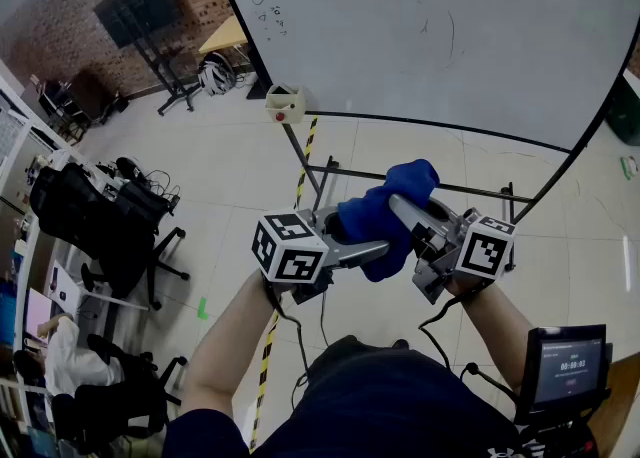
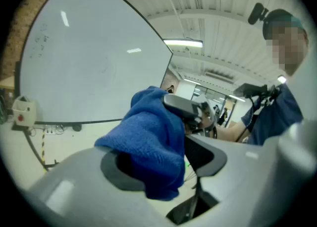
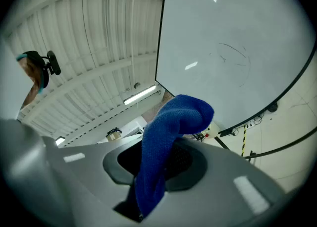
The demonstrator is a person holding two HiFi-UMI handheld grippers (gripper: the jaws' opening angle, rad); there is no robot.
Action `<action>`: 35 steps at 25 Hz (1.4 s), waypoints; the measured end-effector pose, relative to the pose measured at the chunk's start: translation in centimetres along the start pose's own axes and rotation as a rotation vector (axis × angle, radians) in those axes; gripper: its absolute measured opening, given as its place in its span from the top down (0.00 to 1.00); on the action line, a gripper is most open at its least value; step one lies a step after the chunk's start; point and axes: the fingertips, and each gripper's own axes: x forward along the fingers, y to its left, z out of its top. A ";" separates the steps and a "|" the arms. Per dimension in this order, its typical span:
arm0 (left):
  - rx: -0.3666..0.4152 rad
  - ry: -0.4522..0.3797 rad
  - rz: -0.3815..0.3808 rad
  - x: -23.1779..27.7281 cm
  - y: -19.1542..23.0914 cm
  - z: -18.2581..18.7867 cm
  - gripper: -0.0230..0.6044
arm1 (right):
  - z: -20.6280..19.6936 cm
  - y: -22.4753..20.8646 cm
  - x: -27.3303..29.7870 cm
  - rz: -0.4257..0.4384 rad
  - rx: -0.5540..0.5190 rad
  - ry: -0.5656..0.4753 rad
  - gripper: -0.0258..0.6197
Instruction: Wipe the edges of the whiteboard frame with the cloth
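A blue cloth is bunched between my two grippers in front of the whiteboard, whose black frame edge runs below it. My right gripper points up and to the left and is shut on the cloth. In the right gripper view the cloth runs up from between the jaws of the right gripper. My left gripper points right and is open. In the left gripper view the cloth drapes over one pad of the left gripper, while the other pad shows bare.
The board stands on a black wheeled frame with a small white and red box at its left corner. Black and yellow tape runs along the floor. Office chairs stand left, a small screen at lower right.
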 end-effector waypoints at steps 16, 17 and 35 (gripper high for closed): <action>0.124 -0.177 0.267 -10.9 12.4 4.5 0.65 | 12.2 0.7 12.5 0.072 -0.260 0.029 0.81; 0.148 -0.218 0.301 -12.8 14.0 6.0 0.65 | 13.4 0.9 14.1 0.066 -0.289 0.035 0.81; 0.655 -0.361 0.333 -15.2 24.0 37.4 0.83 | 29.4 5.5 38.6 0.238 -0.565 0.124 0.73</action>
